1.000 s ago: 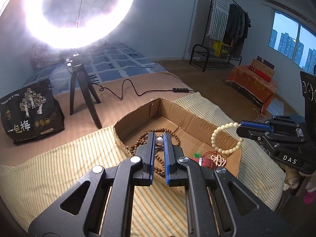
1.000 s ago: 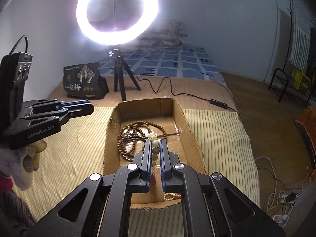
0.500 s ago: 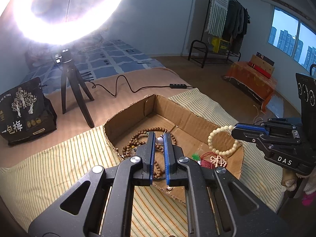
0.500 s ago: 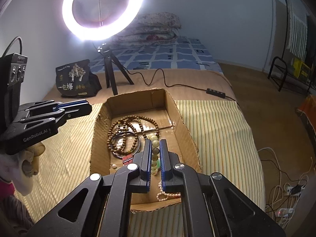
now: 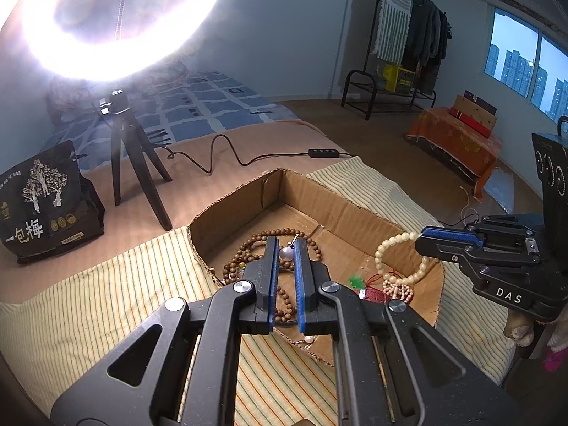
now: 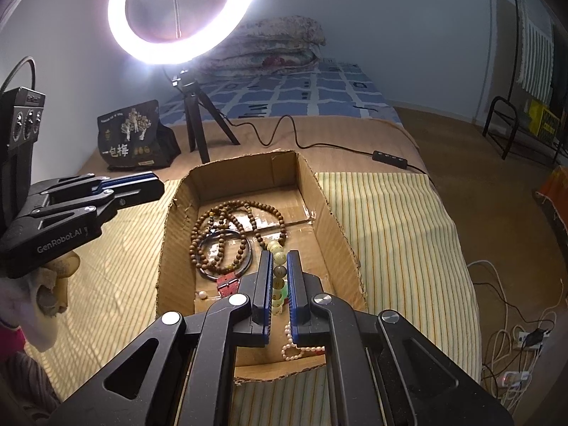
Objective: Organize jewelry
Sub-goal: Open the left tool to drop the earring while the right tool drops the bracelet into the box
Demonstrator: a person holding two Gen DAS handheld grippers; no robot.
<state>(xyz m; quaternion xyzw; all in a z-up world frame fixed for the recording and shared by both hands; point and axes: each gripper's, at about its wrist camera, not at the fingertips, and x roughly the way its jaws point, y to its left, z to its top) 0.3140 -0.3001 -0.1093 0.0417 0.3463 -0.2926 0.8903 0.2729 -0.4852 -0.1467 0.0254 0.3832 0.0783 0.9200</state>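
Left wrist view first: the left gripper (image 5: 285, 248) is hanging over the cardboard box (image 5: 340, 209) with its blue-lined fingers pressed in on a white pearl (image 5: 285, 253), so it's pinching that bead right at the tips. Under it the brown wooden bead strand (image 5: 248, 252) is lying coiled on the box floor. Off to the right, the right gripper (image 5: 424, 239) is poking in from the side and clamping a cream bead bracelet (image 5: 394, 259), which is dangling as a loop just above the near right corner of the box; below the loop a red charm (image 5: 372, 294) and a small pale bead string (image 5: 397, 289) are sitting on the cardboard. The box is resting on a striped cloth (image 5: 106, 301), with a ring light (image 5: 117, 17) glaring behind it. Right wrist view: the right gripper (image 6: 276, 259) is squeezing the cream bead bracelet (image 6: 279, 269) between its pads, beads stacked in the gap. Past it the brown wooden bead strand (image 6: 227, 234) is tangling around a dark bangle (image 6: 220, 255), and a small pale bead string (image 6: 294, 348) is lying near the front wall of the cardboard box (image 6: 319, 198). The left gripper (image 6: 156, 184) is coming in from the left edge above the striped cloth (image 6: 390, 234), jaws together; from here I can't see the pearl.
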